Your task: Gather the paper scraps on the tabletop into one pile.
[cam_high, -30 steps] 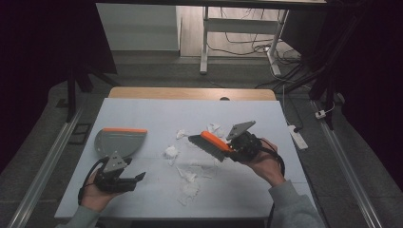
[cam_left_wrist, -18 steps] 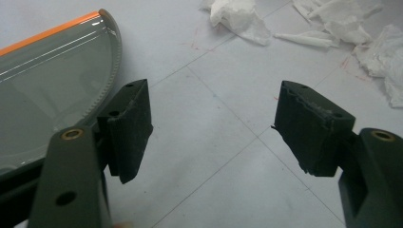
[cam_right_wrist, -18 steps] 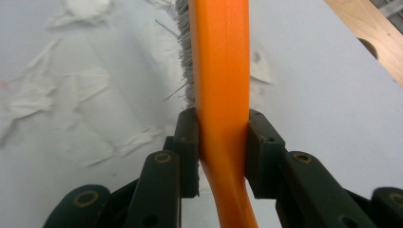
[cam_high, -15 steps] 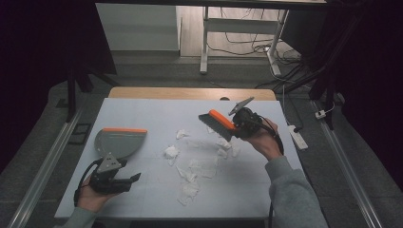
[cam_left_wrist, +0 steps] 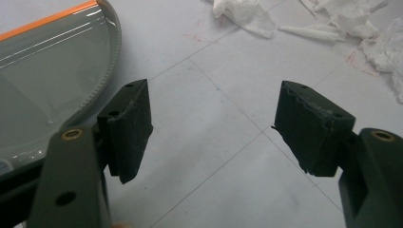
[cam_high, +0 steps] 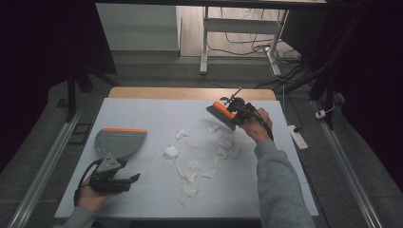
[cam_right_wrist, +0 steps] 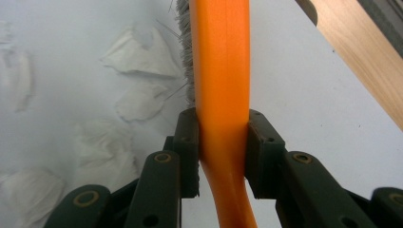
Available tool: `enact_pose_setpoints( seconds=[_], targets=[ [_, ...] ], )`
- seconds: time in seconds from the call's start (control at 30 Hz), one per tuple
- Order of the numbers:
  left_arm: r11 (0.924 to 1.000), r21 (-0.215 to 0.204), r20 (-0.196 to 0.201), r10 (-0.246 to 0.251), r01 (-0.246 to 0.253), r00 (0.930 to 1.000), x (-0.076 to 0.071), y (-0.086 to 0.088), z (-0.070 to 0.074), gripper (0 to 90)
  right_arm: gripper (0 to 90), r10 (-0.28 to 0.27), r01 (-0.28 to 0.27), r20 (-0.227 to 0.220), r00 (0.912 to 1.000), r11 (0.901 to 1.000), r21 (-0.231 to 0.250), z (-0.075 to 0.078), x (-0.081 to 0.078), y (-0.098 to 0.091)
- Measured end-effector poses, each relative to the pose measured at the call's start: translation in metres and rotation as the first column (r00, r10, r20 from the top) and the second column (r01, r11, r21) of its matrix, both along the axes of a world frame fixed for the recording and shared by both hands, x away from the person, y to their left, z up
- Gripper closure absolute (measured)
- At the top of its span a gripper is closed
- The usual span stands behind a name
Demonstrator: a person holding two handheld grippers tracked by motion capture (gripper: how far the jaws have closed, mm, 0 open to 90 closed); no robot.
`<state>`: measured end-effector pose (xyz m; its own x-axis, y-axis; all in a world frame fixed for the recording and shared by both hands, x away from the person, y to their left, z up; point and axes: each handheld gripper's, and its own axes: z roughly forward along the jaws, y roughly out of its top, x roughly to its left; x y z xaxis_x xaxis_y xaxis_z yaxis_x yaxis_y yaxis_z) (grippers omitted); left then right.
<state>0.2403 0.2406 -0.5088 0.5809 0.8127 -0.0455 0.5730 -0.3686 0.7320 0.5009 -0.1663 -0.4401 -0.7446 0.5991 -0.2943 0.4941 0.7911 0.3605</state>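
The right hand-held gripper (cam_high: 231, 115) was over the far right part of the desk (cam_high: 142, 194), its jaws closed tight on the orange handle of a brush (cam_high: 221, 112). In the right gripper view the handle (cam_right_wrist: 219, 71) ran straight up between the two pads, which pressed on it from both sides, and grey bristles (cam_right_wrist: 184, 52) showed along its left edge. In the high view the brush head pointed left and hung at the far edge of the paper scraps (cam_high: 199, 156), close above the nearest one; whether the bristles touched the desk I could not tell. The scraps lay scattered across the middle of the desk, from just below the brush down toward the near edge, and several of them (cam_right_wrist: 138, 61) showed white and crumpled to the left of the bristles. The left hand-held gripper (cam_high: 128, 183) sat near the left front of the desk, its jaws wide apart with nothing between them but bare desk surface (cam_left_wrist: 214, 142). A grey dustpan (cam_high: 116, 142) with an orange lip lay flat just beyond that gripper, well apart from the brush; in the left gripper view its rim (cam_left_wrist: 111, 61) curved close past the left pad, without clear contact. A few scraps (cam_left_wrist: 247, 14) lay beyond the open jaws.
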Motion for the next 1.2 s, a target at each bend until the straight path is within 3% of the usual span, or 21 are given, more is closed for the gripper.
enact_pose_setpoints(
  seconds=[0.13,0.2,0.33,0.47,0.5,0.63,0.73,0.8,0.9,1.03,1.13,1.2],
  targets=[
    [1.0,-0.001,-0.002,0.004,-0.004,1.0,0.0,0.001,-0.001,29.3,70.1,0.007,-0.008,-0.003,1.0,0.9961,-0.088,-0.009,0.008,0.004],
    [1.0,-0.001,-0.004,0.007,-0.007,1.0,0.001,0.002,-0.001,29.4,70.2,0.018,-0.018,-0.004,0.9998,0.9961,-0.087,-0.009,0.01,0.007],
    [1.0,-0.003,-0.006,0.009,-0.009,0.9999,0.001,0.003,-0.002,29.5,70.3,0.073,-0.077,-0.037,0.9967,0.9886,-0.129,-0.011,0.01,0.021],
    [1.0,-0.004,-0.007,0.009,-0.009,0.9999,0.001,0.003,-0.002,29.4,70.6,0.125,-0.135,-0.067,0.99,0.9754,-0.174,-0.013,0.002,0.036],
    [1.0,-0.004,-0.006,0.009,-0.009,0.9999,0.001,0.003,-0.002,29.4,70.7,0.145,-0.155,-0.069,0.9871,0.9678,-0.198,-0.012,0.001,0.038],
    [1.0,-0.005,-0.003,0.008,-0.008,1.0,0.0,0.003,-0.001,29.4,70.8,0.2,-0.217,-0.102,0.9745,0.9555,-0.2,-0.011,-0.009,0.039],
    [1.0,-0.005,-0.005,0.006,-0.006,1.0,0.0,0.003,-0.001,29.5,70.8,0.252,-0.274,-0.138,0.9579,0.9453,-0.177,-0.009,-0.022,0.039],
    [1.0,-0.004,-0.005,0.004,-0.004,1.0,0.0,0.002,-0.001,29.5,70.8,0.272,-0.295,-0.151,0.9504,0.9422,-0.159,-0.008,-0.032,0.039],
    [1.0,-0.004,-0.006,0.003,-0.003,1.0,0.0,0.001,-0.001,29.5,70.7,0.296,-0.314,-0.172,0.9396,0.9448,-0.092,-0.004,-0.044,0.036],
    [1.0,-0.003,-0.007,0.003,-0.003,1.0,0.0,0.0,-0.001,29.5,70.6,0.225,-0.227,-0.095,0.9697,0.974,-0.006,0.008,-0.05,0.022],
    [1.0,-0.004,-0.007,0.001,-0.001,1.0,-0.001,0.0,-0.001,29.6,70.6,0.102,-0.101,-0.033,0.9942,0.9943,0.035,0.021,-0.051,0.005],
    [1.0,-0.004,-0.005,-0.001,0.001,1.0,-0.001,0.0,0.0,29.6,70.6,-0.002,0.004,-0.042,0.9991,0.9987,0.052,0.024,-0.053,-0.008]
  ],
)
